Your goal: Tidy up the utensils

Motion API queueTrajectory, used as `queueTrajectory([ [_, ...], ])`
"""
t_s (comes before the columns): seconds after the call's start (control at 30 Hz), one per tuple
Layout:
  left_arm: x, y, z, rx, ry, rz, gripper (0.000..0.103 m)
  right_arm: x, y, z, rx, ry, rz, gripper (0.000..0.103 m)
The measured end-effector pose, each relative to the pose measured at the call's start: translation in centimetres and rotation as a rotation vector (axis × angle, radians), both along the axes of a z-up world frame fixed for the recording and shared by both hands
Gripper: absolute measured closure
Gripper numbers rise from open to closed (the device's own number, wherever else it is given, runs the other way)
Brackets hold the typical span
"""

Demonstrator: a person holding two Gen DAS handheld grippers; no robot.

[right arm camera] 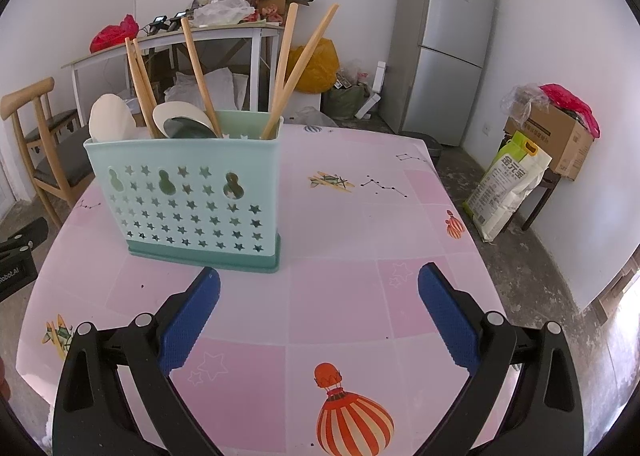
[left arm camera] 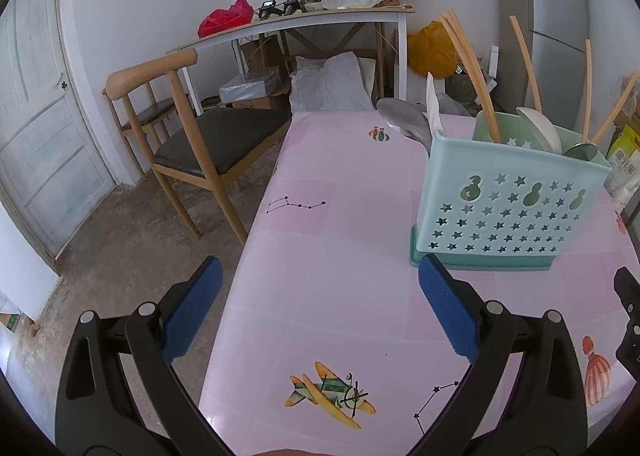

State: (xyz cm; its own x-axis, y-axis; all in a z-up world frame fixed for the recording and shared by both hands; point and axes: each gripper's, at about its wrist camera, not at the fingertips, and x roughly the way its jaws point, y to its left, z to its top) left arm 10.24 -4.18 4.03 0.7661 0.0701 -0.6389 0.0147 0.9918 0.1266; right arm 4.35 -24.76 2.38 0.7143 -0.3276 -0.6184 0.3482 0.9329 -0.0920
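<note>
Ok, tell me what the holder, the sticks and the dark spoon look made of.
Holder: matte mint plastic, by its moulded star cut-outs. Chopsticks: pale bamboo or wood, unglossed. Dark spoon: likely polished metal, since it reflects.

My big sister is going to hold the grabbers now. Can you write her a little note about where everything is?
Left hand-held gripper: open, holding nothing, above the pink table.
Right hand-held gripper: open, holding nothing, just in front of the utensil holder.
The holder stands upright on the table. The chopsticks, white spoons and a metal spoon stand inside it.
Done: every utensil in view is already in the holder.
Left: no loose utensils show on the table, so probably nothing, though whether the utensils are sorted by compartment cannot be told.
</note>
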Motion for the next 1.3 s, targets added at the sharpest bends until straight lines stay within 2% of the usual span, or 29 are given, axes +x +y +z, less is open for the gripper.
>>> queueTrajectory([
  [1.3,0.2,-0.9,-0.1,-0.012,0.009,-0.013,0.008,-0.1,0.1,-0.1,-0.003,-0.004,-0.002,0.007],
])
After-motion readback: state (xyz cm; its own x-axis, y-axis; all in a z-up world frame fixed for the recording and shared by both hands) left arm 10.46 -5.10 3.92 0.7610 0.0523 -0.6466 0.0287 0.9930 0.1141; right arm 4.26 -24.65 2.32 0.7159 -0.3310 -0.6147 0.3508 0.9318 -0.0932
